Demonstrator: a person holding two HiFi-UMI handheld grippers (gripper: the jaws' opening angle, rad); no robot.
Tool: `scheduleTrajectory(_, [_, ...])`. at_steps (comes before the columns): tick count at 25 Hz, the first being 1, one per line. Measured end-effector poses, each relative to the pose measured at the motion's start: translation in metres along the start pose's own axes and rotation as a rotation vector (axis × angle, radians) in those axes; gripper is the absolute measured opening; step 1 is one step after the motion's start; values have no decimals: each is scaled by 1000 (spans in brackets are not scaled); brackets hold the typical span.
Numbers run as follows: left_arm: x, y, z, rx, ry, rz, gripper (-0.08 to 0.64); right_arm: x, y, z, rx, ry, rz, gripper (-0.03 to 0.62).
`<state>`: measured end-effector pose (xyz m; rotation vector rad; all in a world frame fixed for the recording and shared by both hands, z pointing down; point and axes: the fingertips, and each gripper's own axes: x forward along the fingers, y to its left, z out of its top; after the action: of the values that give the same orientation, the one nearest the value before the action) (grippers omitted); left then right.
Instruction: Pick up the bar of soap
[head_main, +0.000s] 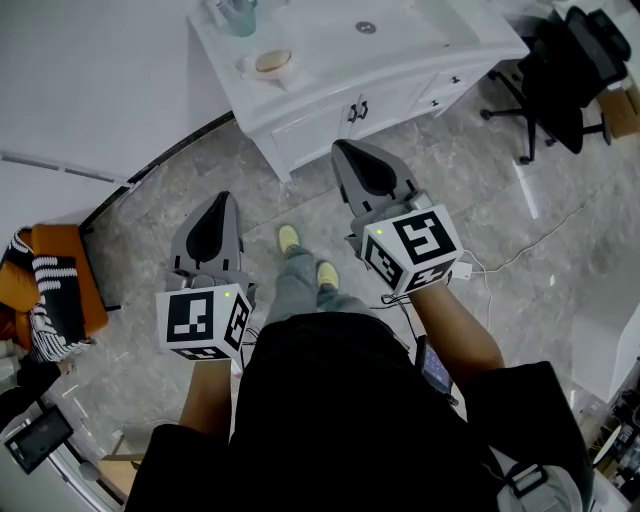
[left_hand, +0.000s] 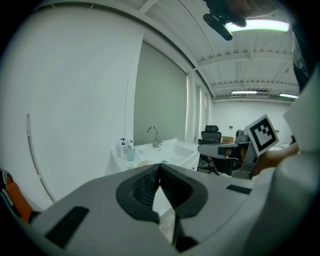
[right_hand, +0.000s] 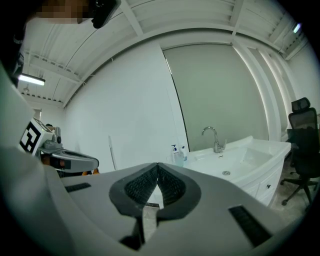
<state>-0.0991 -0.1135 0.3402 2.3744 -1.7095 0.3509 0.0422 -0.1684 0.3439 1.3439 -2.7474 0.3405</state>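
Head view: you stand short of the vanity (head_main: 310, 105), the bar of soap (head_main: 272, 62) well ahead on its corner. Left gripper view: left gripper (left_hand: 159, 169) closed, empty. Right gripper view: right gripper (right_hand: 158, 169) likewise, seemingly carried shut for the approach.

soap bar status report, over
Left gripper and right gripper both shut, empty. Tan oval bar of soap in white dish on white vanity counter, untouched, ahead of both. Nothing in the way.
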Motion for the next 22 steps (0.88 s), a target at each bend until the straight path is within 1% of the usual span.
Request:
scheduleTrajectory(10, [35, 36, 6, -18, -19, -46, 9, 43, -3, 5, -20, 11, -43, 5])
scheduleTrajectory(18, [71, 83, 17, -43, -34, -65, 9, 99, -3, 17, -45, 31, -56, 5])
scheduleTrajectory(22, [86, 108, 22, -59, -48, -62, 9, 126, -1, 19, -79, 45, -54, 5])
